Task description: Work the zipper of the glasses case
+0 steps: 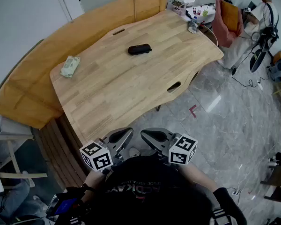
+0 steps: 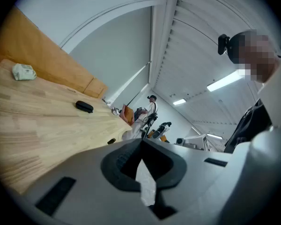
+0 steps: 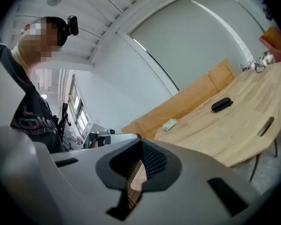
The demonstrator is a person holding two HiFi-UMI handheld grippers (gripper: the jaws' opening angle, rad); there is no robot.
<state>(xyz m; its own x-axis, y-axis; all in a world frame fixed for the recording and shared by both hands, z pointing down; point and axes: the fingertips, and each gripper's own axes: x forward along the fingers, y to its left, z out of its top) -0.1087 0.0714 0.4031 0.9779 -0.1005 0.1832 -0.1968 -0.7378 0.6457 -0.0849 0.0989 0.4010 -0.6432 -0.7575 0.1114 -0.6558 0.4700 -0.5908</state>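
Note:
The black glasses case [image 1: 139,49] lies zipped on the far half of the wooden table [image 1: 131,93]. It also shows small in the left gripper view as the case [image 2: 84,107] and in the right gripper view as the case [image 3: 221,104]. Both grippers hang side by side off the table's near edge, close to my chest and far from the case. My left gripper [image 1: 125,135] is shut with nothing in it, as its own view shows [image 2: 141,146]. My right gripper [image 1: 148,135] is likewise shut and empty [image 3: 139,149].
A pale green packet [image 1: 70,66] lies near the table's left edge. A curved wooden bench [image 1: 28,93] wraps the table's far and left sides. Small items [image 1: 192,13] crowd the far corner beside an orange cushion [image 1: 227,20]. A person [image 1: 262,8] stands at the far right.

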